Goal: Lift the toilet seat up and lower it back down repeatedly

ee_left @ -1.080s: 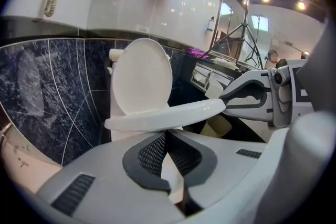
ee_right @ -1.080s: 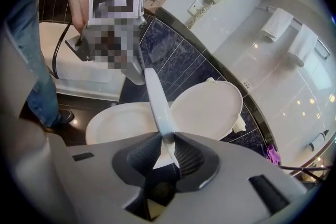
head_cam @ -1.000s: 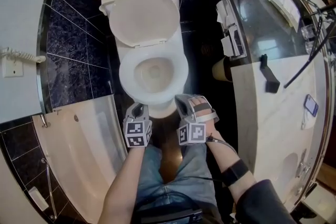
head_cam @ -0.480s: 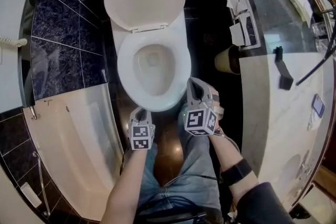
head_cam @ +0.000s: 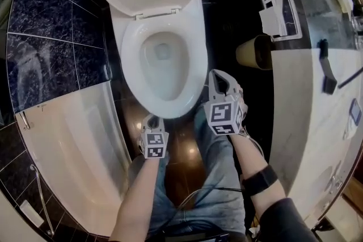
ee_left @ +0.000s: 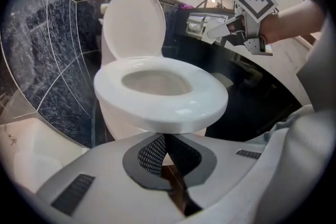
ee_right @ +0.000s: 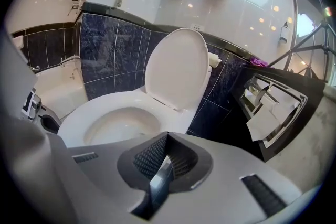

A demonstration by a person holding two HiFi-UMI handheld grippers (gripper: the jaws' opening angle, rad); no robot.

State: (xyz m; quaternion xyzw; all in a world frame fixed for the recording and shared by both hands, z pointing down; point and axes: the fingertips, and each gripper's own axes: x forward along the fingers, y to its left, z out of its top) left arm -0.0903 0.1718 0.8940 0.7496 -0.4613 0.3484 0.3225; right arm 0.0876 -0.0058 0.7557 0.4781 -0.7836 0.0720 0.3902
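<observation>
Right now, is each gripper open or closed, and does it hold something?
Left gripper: closed, holding nothing.
Right gripper: closed, holding nothing.

No words or numbers can be read; the marker cubes (head_cam: 154, 145) on the left gripper (head_cam: 150, 120) and right gripper (head_cam: 220, 77) show only black and white squares.

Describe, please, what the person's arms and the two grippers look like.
The left gripper and right gripper are light grey plastic, each bearing a cube of black-and-white square markers. Each claw has dark ribbed pads. The right arm wears a black wristband and a dark sleeve; a thin cable trails from its gripper. The left forearm is bare.
</observation>
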